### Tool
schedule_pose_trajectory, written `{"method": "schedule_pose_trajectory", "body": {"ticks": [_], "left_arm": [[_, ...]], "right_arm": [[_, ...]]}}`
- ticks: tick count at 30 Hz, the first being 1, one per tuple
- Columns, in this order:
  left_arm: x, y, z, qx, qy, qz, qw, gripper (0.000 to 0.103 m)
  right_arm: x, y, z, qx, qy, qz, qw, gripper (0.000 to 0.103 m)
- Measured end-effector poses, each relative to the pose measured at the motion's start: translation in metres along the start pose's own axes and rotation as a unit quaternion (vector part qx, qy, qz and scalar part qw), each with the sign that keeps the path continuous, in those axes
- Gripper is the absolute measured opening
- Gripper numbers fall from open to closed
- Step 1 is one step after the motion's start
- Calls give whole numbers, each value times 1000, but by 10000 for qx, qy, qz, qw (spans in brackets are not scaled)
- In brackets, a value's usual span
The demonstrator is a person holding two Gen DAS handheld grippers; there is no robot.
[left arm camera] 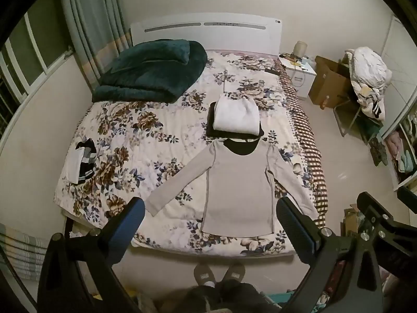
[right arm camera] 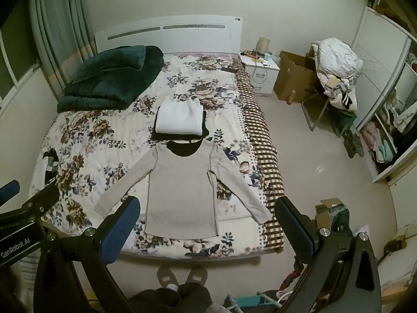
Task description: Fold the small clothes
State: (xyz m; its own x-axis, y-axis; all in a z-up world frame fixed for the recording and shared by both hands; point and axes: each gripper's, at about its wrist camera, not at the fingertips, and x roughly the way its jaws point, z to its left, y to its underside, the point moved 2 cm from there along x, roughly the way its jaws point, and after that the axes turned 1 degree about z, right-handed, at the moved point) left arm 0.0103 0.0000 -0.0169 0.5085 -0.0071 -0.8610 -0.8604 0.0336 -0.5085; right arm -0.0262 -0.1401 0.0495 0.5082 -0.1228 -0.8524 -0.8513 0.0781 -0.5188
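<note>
A grey long-sleeved shirt (left arm camera: 239,187) lies flat and spread, sleeves out, near the foot of the floral bed (left arm camera: 146,140); it also shows in the right wrist view (right arm camera: 182,190). Behind its collar sits a stack of folded clothes, white on black (left arm camera: 234,117) (right arm camera: 179,120). At the bed's left edge lie a folded white piece and a striped black-and-white garment (left arm camera: 80,161). My left gripper (left arm camera: 211,214) is open and empty, held high above the shirt's hem. My right gripper (right arm camera: 206,214) is open and empty, also held high over the bed's foot.
A dark green folded blanket (left arm camera: 151,70) lies at the head of the bed. A white nightstand (right arm camera: 260,70), a cardboard box (right arm camera: 294,78) and a chair piled with laundry (right arm camera: 336,70) stand to the right. An open wardrobe (right arm camera: 385,130) is far right. Slippered feet (left arm camera: 219,274) stand at the bed's foot.
</note>
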Motion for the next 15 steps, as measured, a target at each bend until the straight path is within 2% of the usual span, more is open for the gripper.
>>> {"method": "schedule_pose_trajectory", "body": {"ticks": [15], "left_arm": [[0, -2, 1, -42, -30, -46, 10000, 103]], "right_arm": [[-8, 0, 2, -3, -28, 22, 10000, 103]]}}
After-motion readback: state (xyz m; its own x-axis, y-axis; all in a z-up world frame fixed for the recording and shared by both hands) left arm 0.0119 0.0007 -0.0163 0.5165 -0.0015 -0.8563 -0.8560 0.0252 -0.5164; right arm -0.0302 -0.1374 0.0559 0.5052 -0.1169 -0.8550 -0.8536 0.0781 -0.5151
